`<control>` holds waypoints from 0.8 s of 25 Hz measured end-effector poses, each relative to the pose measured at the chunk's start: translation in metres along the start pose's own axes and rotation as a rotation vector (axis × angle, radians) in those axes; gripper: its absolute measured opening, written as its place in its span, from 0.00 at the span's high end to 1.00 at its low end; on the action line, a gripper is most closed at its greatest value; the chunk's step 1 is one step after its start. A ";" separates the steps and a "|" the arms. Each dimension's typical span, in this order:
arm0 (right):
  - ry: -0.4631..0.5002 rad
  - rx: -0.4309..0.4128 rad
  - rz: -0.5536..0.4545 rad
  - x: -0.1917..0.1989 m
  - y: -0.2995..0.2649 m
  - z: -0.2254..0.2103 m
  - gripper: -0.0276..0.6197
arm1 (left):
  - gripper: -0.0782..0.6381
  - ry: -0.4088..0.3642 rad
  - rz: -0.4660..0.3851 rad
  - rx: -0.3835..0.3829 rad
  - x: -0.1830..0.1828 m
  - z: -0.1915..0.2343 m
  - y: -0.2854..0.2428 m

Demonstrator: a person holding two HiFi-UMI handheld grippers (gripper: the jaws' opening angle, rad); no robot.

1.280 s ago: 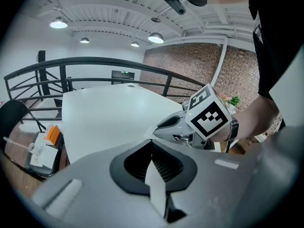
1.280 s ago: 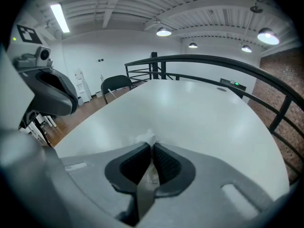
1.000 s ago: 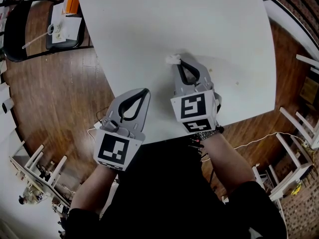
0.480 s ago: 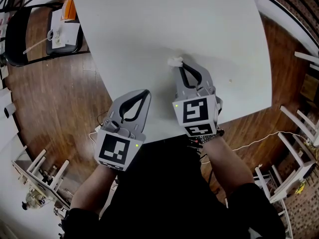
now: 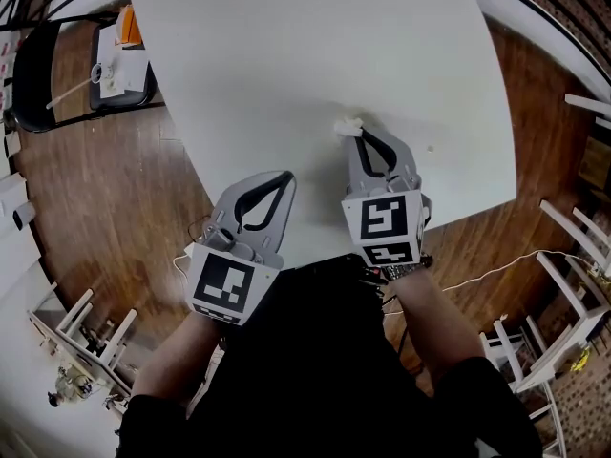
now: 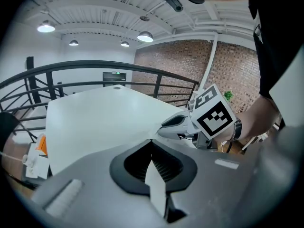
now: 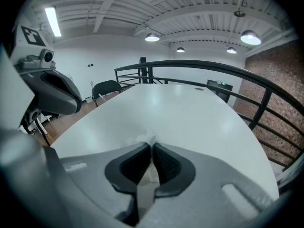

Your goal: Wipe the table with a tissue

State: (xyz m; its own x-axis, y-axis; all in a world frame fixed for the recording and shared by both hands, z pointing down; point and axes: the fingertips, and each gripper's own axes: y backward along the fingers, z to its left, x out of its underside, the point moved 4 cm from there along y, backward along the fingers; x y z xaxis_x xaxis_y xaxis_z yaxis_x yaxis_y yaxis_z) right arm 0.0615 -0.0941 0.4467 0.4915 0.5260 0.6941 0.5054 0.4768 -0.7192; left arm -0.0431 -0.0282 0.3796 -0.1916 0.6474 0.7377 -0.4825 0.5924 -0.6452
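While you looked down, a black chair (image 5: 27, 70) stood on the wooden floor (image 5: 105, 189), well off to the left of your left gripper (image 5: 284, 176), with papers (image 5: 119, 60) and an orange item (image 5: 131, 29) on its seat. Your left gripper hung over the near edge of the white table (image 5: 315, 46). Its jaws were brought together at the tips and had nothing between them.

Just to its right, and reaching farther out over the tabletop, your right gripper (image 5: 358, 135) had its jaws pressed together on the tissue (image 5: 346, 127). The white wad stuck out just past the tips, a little to their left, and lay against the table surface. In the right gripper view the tissue (image 7: 145, 140) bulged ahead of the pads and ran back down between them. To the right of that gripper, apart from it, a small pale speck (image 5: 430, 148) lay on the table.
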 end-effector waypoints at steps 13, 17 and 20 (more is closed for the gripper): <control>-0.013 0.009 0.045 0.017 -0.006 -0.020 0.94 | 0.88 -0.017 0.021 0.015 -0.006 -0.012 -0.019; -0.018 0.019 0.043 0.018 -0.004 -0.028 0.94 | 0.88 -0.027 0.019 0.029 -0.012 -0.017 -0.023; -0.028 0.019 0.039 0.019 -0.004 -0.033 0.94 | 0.88 -0.030 0.019 0.034 -0.015 -0.021 -0.027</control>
State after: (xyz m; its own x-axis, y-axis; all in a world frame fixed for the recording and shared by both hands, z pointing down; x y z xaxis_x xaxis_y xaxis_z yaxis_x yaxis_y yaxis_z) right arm 0.0920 -0.1090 0.4632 0.4903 0.5643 0.6642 0.4725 0.4683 -0.7466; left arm -0.0094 -0.0439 0.3812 -0.2264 0.6435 0.7312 -0.5069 0.5632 -0.6526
